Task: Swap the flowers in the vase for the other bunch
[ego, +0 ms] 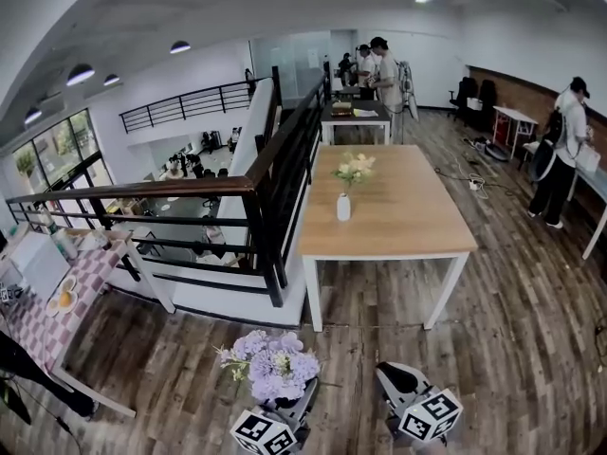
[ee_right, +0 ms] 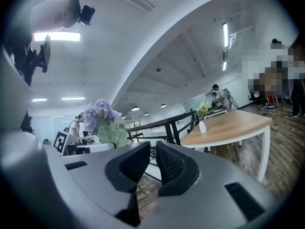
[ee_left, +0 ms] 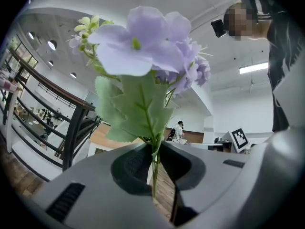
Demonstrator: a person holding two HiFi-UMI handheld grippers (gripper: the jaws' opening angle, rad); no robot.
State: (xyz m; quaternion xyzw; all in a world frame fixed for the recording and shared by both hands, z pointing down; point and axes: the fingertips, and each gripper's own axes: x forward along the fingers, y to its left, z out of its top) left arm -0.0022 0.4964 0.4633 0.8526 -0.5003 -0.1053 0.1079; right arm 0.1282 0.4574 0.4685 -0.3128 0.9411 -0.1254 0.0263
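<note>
Left claw [ee_left: 153, 152] clenched on the green stem of a purple artificial flower bunch [ego: 275, 363], low centre of the head view. Right claw [ee_right: 151, 149] beside it, slightly parted, empty. Mid-frame, small white vase [ego: 343, 207] holding pale yellow flowers [ego: 356, 168], upright on light wooden worktop [ego: 408, 221].
</note>
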